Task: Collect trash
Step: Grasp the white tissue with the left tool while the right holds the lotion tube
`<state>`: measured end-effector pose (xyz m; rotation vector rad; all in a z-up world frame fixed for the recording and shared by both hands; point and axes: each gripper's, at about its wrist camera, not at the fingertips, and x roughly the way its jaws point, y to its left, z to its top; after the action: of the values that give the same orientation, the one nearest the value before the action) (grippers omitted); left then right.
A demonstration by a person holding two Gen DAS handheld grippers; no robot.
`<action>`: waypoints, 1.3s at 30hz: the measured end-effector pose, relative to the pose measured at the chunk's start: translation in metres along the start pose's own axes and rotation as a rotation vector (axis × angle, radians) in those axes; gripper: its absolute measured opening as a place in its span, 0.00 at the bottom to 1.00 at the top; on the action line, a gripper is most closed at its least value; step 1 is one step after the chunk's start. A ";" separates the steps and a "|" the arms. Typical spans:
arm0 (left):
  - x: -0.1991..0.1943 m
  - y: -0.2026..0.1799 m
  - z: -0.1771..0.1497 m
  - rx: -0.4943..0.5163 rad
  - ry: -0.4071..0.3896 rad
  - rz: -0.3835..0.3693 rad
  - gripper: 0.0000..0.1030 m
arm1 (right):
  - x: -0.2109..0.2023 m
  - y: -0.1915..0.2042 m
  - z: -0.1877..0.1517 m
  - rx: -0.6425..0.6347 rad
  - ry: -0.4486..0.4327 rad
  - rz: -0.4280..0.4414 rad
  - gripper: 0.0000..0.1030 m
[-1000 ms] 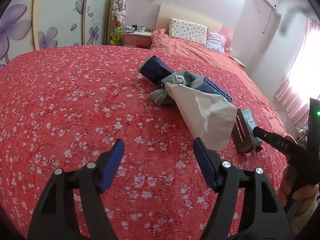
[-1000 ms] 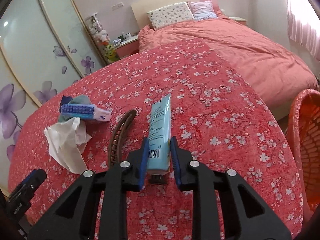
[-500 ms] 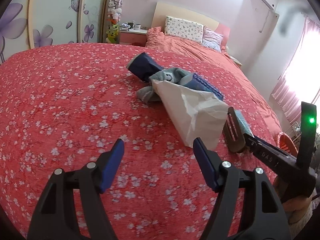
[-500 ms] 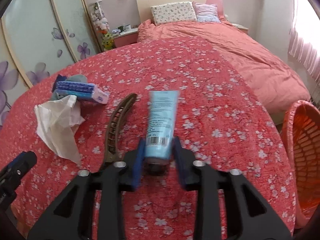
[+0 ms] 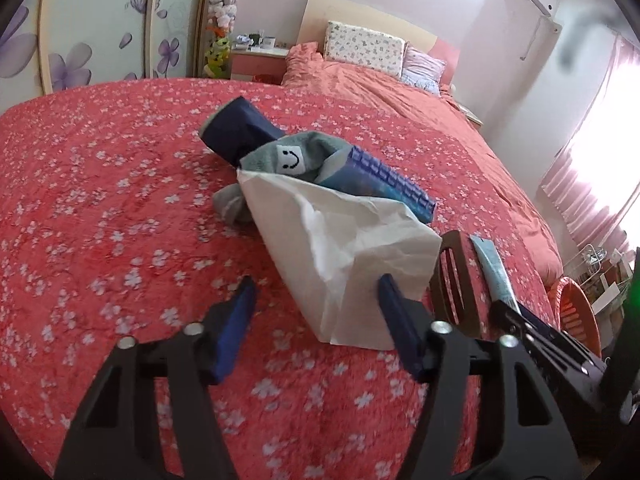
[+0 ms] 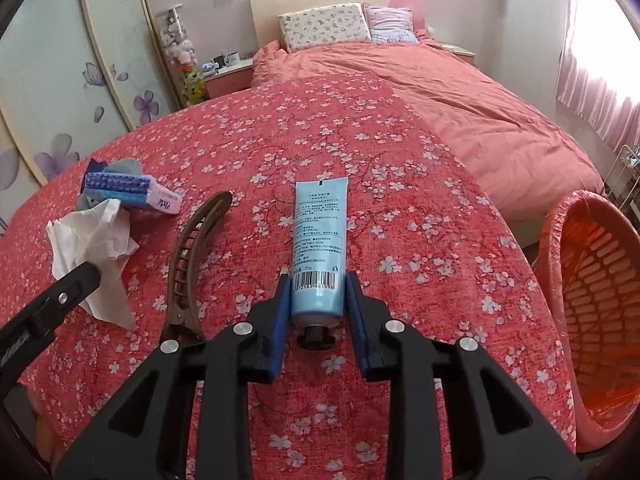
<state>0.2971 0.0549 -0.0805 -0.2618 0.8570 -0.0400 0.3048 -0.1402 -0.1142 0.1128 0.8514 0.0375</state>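
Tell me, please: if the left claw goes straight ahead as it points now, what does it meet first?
Probably the crumpled white tissue: it lies right ahead of the open left claw, its near corner between the tips, though depth is unclear.

A: What is seen at the back of the room?

B: A pale headboard is set against a light wall at upper centre, with a floral pillow and a pink pillow before it. A salmon duvet is spread across the upper right.

A: And to the left?

B: Sliding wardrobe doors printed with purple flowers are seen along the left edge. A pink nightstand is placed beside them, with plush toys stacked in a clear column.

A: Light?

B: Strong daylight is admitted through pink curtains at the right. A white standing air conditioner is noted at upper right.
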 end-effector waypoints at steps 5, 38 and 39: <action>0.006 0.001 0.001 -0.003 0.019 -0.019 0.22 | -0.001 0.000 -0.001 0.000 0.000 -0.001 0.27; -0.078 0.003 -0.005 0.054 -0.135 -0.095 0.04 | -0.072 -0.034 -0.027 0.065 -0.135 0.106 0.26; -0.081 0.001 -0.005 0.056 -0.139 -0.100 0.04 | -0.075 -0.035 -0.027 0.065 -0.144 0.105 0.26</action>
<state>0.2401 0.0660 -0.0237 -0.2515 0.7032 -0.1375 0.2349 -0.1787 -0.0796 0.2188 0.7029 0.0986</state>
